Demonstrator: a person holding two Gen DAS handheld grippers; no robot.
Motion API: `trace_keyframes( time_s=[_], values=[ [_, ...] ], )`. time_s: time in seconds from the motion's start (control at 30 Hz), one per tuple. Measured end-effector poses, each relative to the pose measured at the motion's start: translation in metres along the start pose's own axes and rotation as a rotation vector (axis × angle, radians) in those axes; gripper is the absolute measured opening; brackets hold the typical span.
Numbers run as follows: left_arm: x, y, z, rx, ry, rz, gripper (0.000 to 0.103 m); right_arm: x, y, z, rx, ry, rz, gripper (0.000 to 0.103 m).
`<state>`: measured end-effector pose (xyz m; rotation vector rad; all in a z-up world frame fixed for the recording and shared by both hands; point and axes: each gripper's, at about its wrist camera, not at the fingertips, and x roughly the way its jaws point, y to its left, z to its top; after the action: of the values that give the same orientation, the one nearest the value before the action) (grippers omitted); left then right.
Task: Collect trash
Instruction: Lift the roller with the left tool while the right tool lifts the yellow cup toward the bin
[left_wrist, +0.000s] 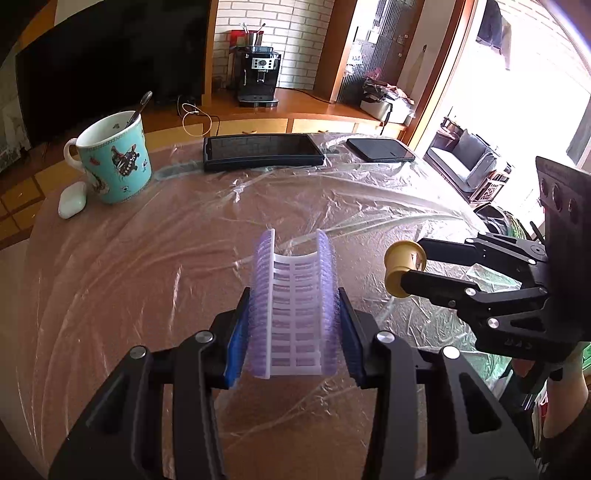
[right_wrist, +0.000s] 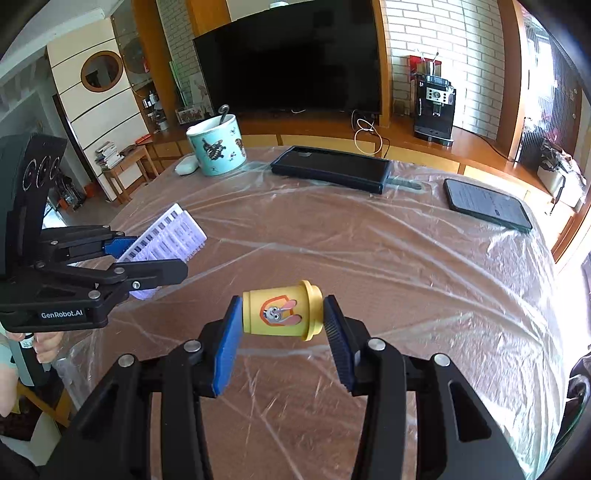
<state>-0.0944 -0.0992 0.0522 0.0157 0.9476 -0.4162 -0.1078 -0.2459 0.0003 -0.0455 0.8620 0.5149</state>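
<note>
Jaws of the left gripper (left_wrist: 293, 325) pinch a curved white-and-lilac ribbed plastic strip (left_wrist: 293, 306) above the film-covered table (left_wrist: 147, 266); right gripper (right_wrist: 282, 321) clamps a yellow lidded cup (right_wrist: 280, 312), rabbit-printed, sideways and end to end.

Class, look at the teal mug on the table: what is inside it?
A metal spoon stands in the teal mug, its handle sticking out above the rim. Any liquid is hidden by the mug's wall.
</note>
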Motion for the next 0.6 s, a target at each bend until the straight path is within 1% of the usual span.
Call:
trace_keyframes(
  time_s=[0.3,0.6],
  values=[
    [-0.028,-0.011,-0.033,0.016,-0.020,-0.008,0.045,-0.026,0.017,-0.026,0.012,-0.015,0.047,0.044],
    [-0.062,-0.019,-0.064,0.029,-0.042,-0.028,0.045,-0.060,0.042,-0.049,-0.014,-0.032,0.091,0.044]
  ],
)
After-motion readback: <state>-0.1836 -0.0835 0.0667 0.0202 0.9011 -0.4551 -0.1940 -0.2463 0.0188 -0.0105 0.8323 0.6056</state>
